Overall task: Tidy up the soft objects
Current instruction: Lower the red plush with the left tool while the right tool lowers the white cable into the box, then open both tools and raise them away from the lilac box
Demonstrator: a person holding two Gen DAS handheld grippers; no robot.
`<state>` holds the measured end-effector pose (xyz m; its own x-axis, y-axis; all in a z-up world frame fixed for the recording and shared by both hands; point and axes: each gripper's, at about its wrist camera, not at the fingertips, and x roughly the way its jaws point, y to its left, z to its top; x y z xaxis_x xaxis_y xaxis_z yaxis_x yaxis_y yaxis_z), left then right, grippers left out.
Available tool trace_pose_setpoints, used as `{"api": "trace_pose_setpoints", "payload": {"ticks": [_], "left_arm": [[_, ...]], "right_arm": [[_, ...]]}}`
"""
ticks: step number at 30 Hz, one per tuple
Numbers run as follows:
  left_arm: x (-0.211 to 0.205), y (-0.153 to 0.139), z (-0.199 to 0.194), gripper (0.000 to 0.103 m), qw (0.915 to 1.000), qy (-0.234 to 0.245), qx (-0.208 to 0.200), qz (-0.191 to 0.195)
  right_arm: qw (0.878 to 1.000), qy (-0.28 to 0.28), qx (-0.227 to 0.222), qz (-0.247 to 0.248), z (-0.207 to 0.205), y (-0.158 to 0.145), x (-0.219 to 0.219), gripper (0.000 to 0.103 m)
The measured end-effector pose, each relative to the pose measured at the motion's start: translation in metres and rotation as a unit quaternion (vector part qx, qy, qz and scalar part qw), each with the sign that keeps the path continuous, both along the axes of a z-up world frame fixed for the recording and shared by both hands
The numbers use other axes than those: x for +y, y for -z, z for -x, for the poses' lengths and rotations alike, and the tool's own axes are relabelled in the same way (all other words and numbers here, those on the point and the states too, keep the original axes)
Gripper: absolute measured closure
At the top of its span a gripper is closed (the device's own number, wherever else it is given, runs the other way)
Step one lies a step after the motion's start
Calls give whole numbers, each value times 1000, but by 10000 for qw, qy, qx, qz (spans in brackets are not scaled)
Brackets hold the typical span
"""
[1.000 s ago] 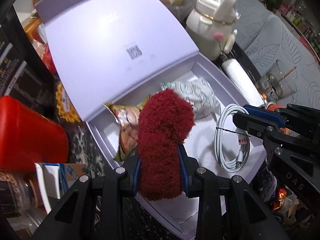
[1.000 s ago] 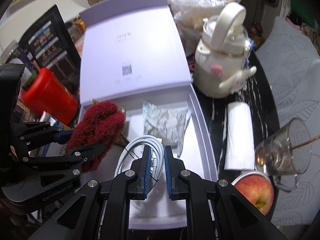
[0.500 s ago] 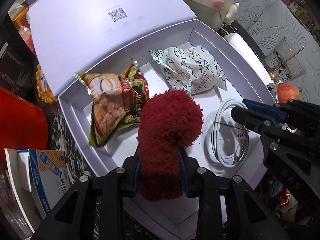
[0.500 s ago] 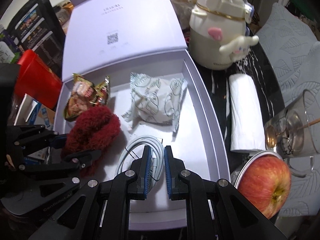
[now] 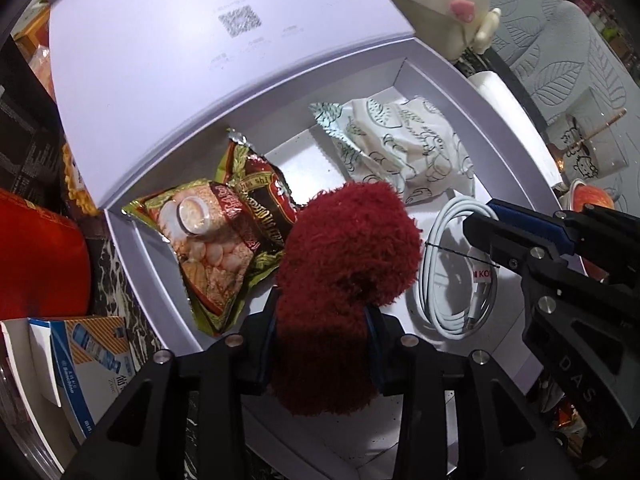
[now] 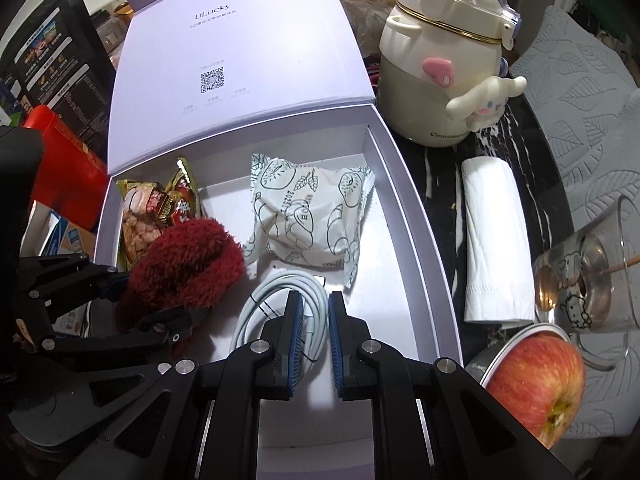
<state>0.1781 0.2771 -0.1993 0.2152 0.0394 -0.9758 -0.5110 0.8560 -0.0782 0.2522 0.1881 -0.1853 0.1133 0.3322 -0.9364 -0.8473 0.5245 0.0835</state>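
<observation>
L gripper (image 5: pixel 320 344) is easing its clamp on red fuzzy sock (image 5: pixel 344 264), w/ the sock between the jaws, likely dropping it in box (image 6: pixel 404 208). R gripper (image 6: pixel 312 344) is gripping white cable (image 6: pixel 272 300), clenched, prob. for same box.

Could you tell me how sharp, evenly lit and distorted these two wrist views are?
Left wrist view: the QR code on the box lid is smeared, the red fuzzy cloth is sharp, and the straight box walls bow from the fisheye. Right wrist view: crisper, lid print readable, the glass cup stretched at the edge; both views have dark vignetted corners.
</observation>
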Motion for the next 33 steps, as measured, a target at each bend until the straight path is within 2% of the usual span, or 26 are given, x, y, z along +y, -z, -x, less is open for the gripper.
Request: {"api": "trace_pose_setpoints", "payload": {"ticks": [5, 10, 13, 15, 21, 25, 33], "left_arm": [[4, 4, -3, 62, 9997, -125, 147, 168], [3, -2, -2, 57, 9996, -157, 214, 63], [3, -14, 6, 57, 9997, -179, 168, -93], [3, -22, 8, 57, 9996, -171, 104, -198], [1, -63, 15, 57, 9979, -177, -301, -551], [2, -98, 20, 57, 9939, -170, -662, -869], [0, -164, 28, 57, 9834, -139, -1263, -1295]], "right_arm": [[10000, 54, -48, -8, 3, -8, 0, 90], [9999, 78, -134, 59, 4, -18, -2, 89], [9997, 101, -230, 80, 3, -28, -4, 78], [9995, 111, -297, 52, 4, -35, -5, 76], [9984, 119, -538, -110, 10, -67, -10, 69], [9960, 147, -836, -287, 14, -99, -14, 60], [9886, 141, -1288, -762, 20, -161, -23, 57]]}}
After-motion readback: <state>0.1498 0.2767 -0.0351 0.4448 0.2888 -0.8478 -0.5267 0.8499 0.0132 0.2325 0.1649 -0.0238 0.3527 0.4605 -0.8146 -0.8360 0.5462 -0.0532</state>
